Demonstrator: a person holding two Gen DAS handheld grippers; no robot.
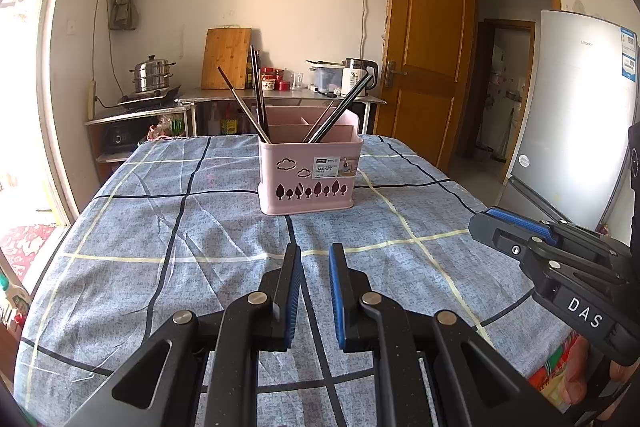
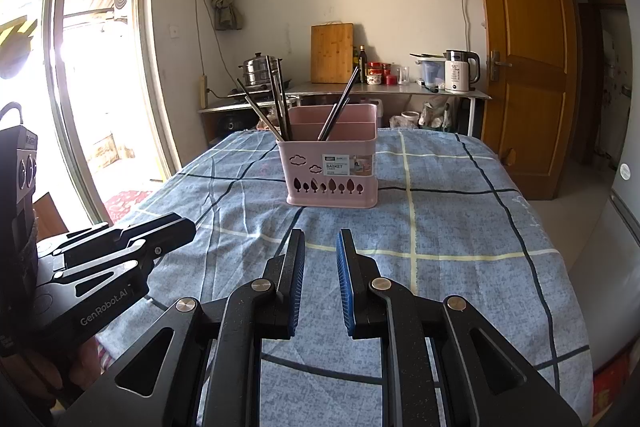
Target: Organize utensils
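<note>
Chopsticks (image 1: 256, 99) — thin dark rods, slanting in pink plastic basket (image 1: 308, 183); near it, left gripper (image 1: 315, 255) and right gripper (image 2: 321, 241) slightly parted, empty.

We look along our left gripper (image 1: 315, 259), its blue-padded jaws a narrow gap apart with nothing between them, hovering over the near part of the blue checked tablecloth (image 1: 200, 227). Farther on stands the pink basket (image 1: 308, 179) (tree and cloud cut-outs on its front), with dark chopsticks (image 1: 260, 103) leaning in its left compartment and more (image 1: 344, 107) slanting from the right one. Our right gripper (image 1: 496, 227) enters from the right edge, empty.
</note>
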